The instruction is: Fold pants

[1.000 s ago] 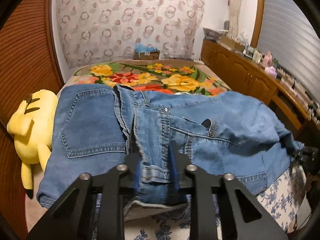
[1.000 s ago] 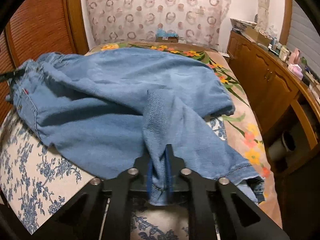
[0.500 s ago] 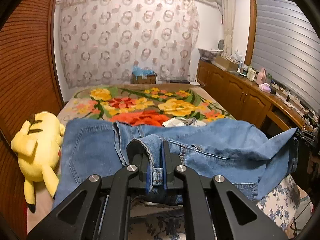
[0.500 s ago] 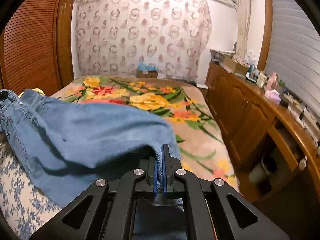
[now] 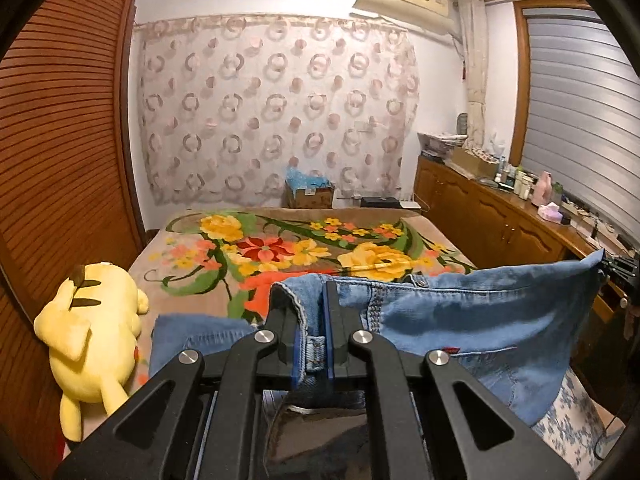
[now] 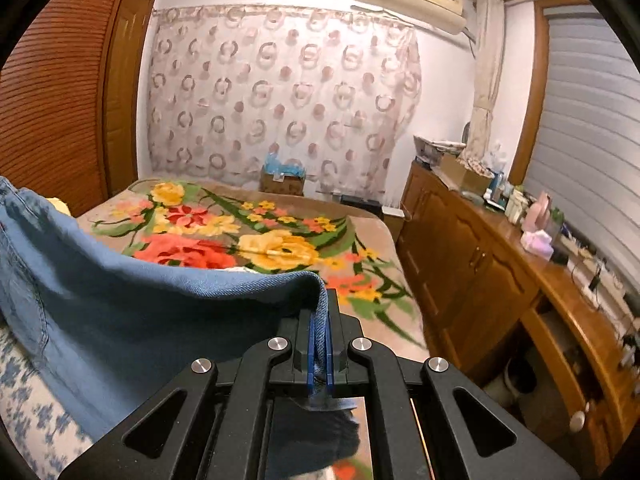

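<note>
Blue denim pants hang stretched between my two grippers above the bed. My left gripper is shut on the waistband, pinching a belt loop between its blue pads. In the right wrist view the pants sag away to the left, and my right gripper is shut on a folded denim edge at the other end. The far corner of the cloth reaches the right gripper at the right edge of the left wrist view. The lower part of the pants is hidden below the grippers.
A floral blanket covers the bed, with a blue-flowered sheet nearer me. A yellow plush toy lies at the bed's left edge by the wooden slatted wall. A long wooden cabinet with small items runs along the right.
Both grippers have risen and tilted up, lifting the pants off the bed. The left jaws closed tighter on the waistband. More of the room and less of the denim shows now.
</note>
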